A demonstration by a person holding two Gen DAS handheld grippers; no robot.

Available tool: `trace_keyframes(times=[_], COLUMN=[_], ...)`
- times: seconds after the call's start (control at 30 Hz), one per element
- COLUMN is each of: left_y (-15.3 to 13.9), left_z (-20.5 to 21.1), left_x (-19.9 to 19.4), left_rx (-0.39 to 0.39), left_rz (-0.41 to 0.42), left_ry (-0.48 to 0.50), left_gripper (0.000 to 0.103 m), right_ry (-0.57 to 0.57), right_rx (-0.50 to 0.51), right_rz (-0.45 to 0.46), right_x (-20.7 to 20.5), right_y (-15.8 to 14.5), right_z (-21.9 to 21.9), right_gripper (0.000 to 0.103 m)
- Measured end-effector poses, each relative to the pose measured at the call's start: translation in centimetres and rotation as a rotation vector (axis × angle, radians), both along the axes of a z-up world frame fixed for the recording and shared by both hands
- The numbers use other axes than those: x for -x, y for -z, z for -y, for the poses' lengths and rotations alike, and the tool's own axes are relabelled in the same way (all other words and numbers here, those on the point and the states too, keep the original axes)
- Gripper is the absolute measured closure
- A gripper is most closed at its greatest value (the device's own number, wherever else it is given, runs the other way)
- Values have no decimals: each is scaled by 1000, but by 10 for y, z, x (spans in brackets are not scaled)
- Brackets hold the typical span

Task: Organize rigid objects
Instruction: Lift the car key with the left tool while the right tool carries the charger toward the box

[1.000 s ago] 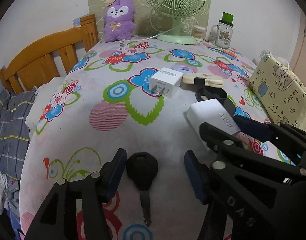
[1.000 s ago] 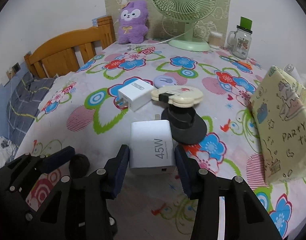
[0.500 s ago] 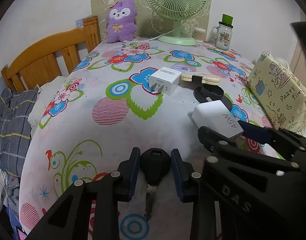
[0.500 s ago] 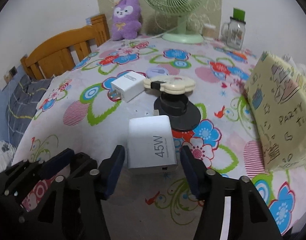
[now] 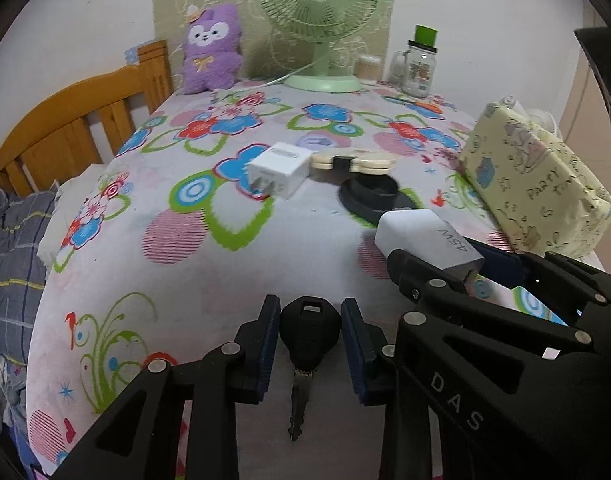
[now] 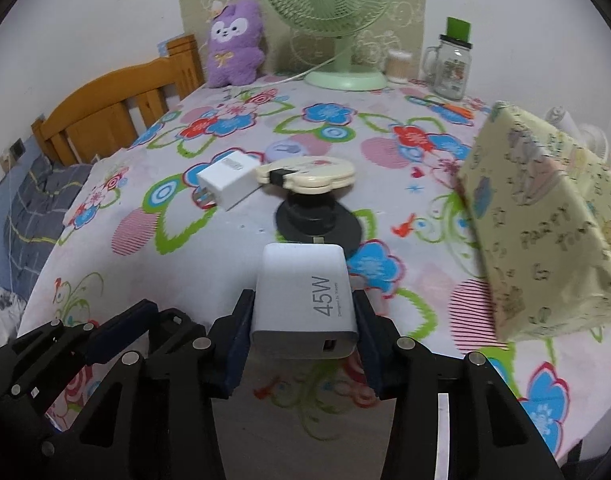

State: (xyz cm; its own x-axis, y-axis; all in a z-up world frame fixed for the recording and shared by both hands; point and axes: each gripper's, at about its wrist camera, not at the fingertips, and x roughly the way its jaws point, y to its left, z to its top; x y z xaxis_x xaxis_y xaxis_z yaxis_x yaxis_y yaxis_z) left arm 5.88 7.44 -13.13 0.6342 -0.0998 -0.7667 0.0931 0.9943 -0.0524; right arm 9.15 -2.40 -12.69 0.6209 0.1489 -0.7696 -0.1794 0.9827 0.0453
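A table covered with a flowered cloth [image 5: 209,264] is seen beside a wooden bed frame [image 5: 77,120]; at its far edge a green fan [image 5: 321,12], a purple plush toy [image 5: 213,50] and a glass mug with a green lid [image 5: 419,66] are placed against the wall. At the right, a box in yellow party paper [image 6: 545,216] is standing.

The left gripper [image 5: 310,340] is closed on the black head of a key [image 5: 309,330], whose metal blade points toward the camera.

The right gripper [image 6: 303,318] is closed on a white 45W charger [image 6: 305,296], gripped at both sides; its jaws have just been closing on it.

Behind the charger, a black round stand [image 6: 317,224] is seen, with a cream flat case [image 6: 305,174] just above it and a small white plug adapter [image 6: 225,184] beside the case.
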Motion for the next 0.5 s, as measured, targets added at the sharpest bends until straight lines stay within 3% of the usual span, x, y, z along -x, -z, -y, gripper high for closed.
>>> trace_keyframes(times=[0.5], left_y=[-34], left_z=[35], left_x=[13], left_rx=[-7], left_rz=[58], left_ry=[27], left_gripper=[72], right_ry=[38], right_rx=[-9], right_rz=[62], right_x=[19], right_y=[-36], right_z=[37], right_gripper=[53])
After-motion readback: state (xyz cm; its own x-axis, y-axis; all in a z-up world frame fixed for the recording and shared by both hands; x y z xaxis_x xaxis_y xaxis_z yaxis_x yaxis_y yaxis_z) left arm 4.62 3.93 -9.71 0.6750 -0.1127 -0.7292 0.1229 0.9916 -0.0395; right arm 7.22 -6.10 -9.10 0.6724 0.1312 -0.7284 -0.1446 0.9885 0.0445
